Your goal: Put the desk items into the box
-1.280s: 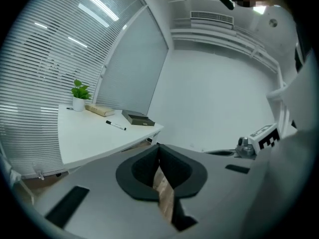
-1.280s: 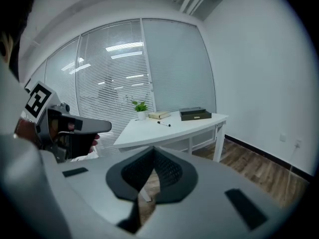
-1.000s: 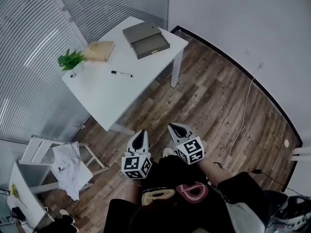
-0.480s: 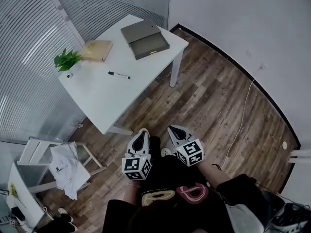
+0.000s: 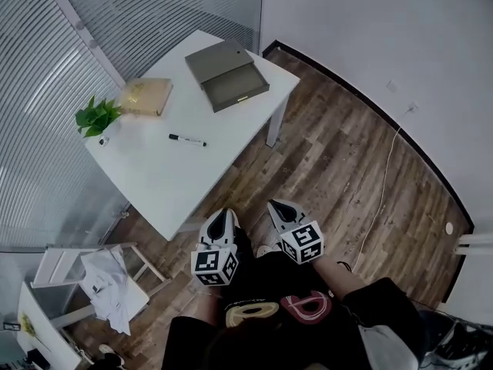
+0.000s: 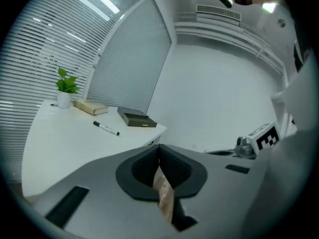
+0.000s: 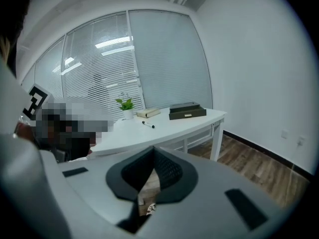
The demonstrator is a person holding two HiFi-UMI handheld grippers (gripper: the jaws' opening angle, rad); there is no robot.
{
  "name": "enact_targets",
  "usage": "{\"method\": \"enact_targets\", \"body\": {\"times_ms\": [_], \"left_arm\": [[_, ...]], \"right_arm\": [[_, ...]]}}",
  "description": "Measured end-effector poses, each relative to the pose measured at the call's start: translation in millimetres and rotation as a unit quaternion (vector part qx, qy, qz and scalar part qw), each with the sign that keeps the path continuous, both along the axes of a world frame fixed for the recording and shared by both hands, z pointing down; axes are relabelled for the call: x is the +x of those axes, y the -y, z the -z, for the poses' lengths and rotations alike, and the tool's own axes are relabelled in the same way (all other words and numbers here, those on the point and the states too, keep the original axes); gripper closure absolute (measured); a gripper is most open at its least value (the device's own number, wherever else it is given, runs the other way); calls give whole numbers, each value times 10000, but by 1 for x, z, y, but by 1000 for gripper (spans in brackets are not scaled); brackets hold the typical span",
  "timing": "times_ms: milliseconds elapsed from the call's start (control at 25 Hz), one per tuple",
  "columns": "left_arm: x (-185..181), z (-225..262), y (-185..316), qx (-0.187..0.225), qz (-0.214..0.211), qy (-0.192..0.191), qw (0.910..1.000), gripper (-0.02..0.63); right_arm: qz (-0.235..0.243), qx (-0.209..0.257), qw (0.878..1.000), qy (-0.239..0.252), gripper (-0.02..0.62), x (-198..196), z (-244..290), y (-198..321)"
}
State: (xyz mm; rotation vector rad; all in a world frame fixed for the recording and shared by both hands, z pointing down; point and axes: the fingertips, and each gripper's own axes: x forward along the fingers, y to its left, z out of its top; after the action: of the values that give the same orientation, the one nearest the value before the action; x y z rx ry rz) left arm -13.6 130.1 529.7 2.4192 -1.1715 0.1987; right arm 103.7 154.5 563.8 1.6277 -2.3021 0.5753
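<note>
Head view: high above, steeply down, table (image 5: 154,176) well ahead. Left gripper view: low, faces table edge, nearer. Right gripper view: low, faces table, farther back. All share table, box (image 5: 227,74).

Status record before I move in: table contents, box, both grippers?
table: white, ahead of both grippers
box: far right corner, looks open
marker: mid-table, lying flat
book: far side, next to plant
plant: potted, left edge
left gripper: fingers shut, empty, short of table
right gripper: fingers shut, empty, short of table
</note>
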Motion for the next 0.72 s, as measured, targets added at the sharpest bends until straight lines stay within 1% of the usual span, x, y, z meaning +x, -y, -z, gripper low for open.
{"method": "enact_targets", "body": {"times_ms": [160, 280, 400, 520, 720], "left_arm": [[-4, 4, 43, 36, -18, -11, 10000, 589], [-14, 8, 74, 57, 16, -39, 10000, 589], [-25, 11, 105, 127, 88, -80, 9998, 589], [-34, 13, 128, 138, 119, -99, 9998, 589], [-45, 12, 165, 101, -65, -106, 9999, 589]], "right_arm": [[110, 82, 9999, -41, 584, -8, 7, 44], [110, 157, 9998, -40, 586, -15, 14, 79], [105, 159, 9997, -181, 585, -24, 17, 112], [61, 79, 9998, -172, 585, -33, 16, 131], [-54, -6, 10000, -63, 584, -52, 12, 159]]}}
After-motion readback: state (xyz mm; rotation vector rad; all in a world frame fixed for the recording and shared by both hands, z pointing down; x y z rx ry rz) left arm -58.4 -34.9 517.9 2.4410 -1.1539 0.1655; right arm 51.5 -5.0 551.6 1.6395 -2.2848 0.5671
